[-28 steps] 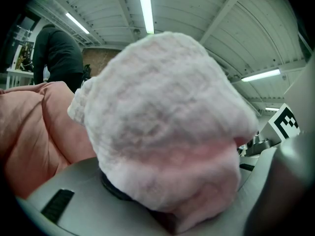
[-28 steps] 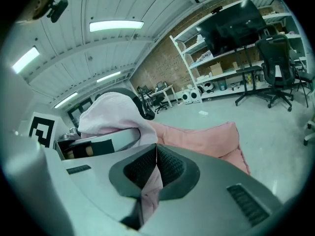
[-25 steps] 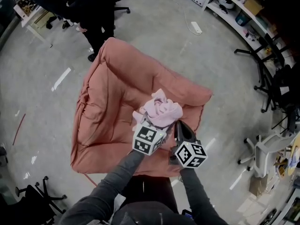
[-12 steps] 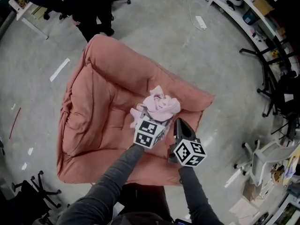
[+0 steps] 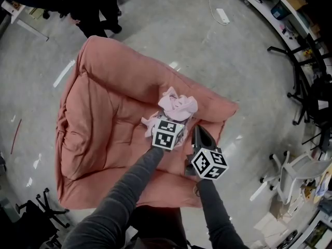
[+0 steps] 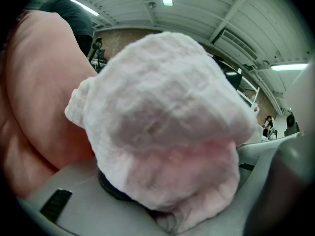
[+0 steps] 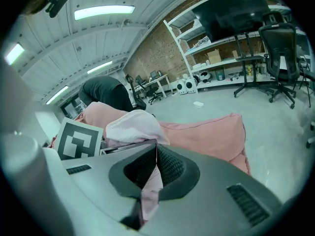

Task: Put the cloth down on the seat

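A pale pink cloth (image 5: 177,104) is bunched up over the front right part of the salmon-pink cushioned seat (image 5: 109,118). My left gripper (image 5: 174,119) is at the cloth's near side. In the left gripper view the bunched cloth (image 6: 162,132) fills the space between the jaws, which are opening slightly, with the seat (image 6: 39,92) behind. My right gripper (image 5: 199,135) is just to the right. In its own view the right gripper (image 7: 155,154) is shut, pinching a thin strip of the cloth (image 7: 133,124).
A person in dark clothes (image 5: 88,9) stands beyond the seat's far left corner. Black office chairs (image 5: 306,87) and shelving line the right side, with a white chair (image 5: 290,170) lower right. A power strip (image 5: 223,15) lies on the concrete floor.
My left arm has stretched forward and down, carrying the cloth closer to the seat. The right gripper has stayed beside it, still on the cloth.
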